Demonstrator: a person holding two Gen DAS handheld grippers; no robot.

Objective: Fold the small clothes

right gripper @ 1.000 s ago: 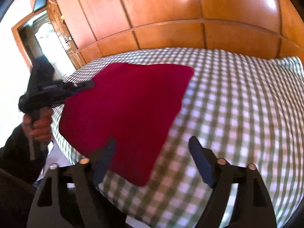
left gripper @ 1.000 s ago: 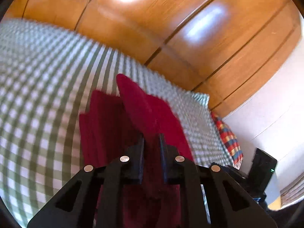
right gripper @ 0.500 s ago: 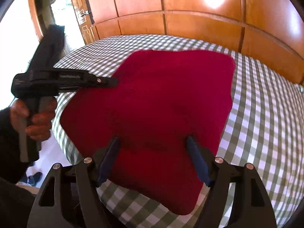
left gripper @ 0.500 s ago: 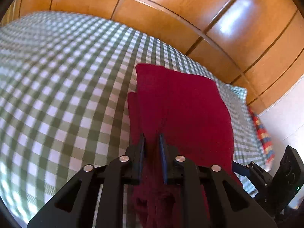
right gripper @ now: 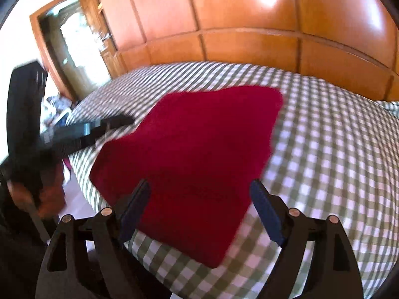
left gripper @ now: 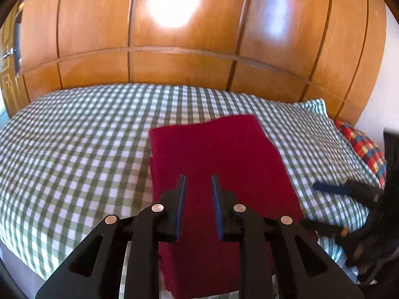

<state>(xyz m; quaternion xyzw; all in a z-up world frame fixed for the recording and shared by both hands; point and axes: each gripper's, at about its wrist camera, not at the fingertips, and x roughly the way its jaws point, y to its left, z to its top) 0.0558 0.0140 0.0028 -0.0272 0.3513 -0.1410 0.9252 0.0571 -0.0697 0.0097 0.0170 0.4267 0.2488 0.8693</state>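
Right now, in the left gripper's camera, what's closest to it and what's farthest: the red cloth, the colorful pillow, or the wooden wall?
1. Red cloth, straight ahead under the left gripper.
2. Colorful pillow, far right on the bed.
3. Wooden wall, behind the bed.

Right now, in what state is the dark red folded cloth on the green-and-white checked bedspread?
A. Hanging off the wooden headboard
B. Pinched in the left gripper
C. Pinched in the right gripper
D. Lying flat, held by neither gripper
D: the dark red folded cloth lies flat on the green-and-white checked bedspread, while the left gripper and the right gripper both stand open with nothing between their fingers.
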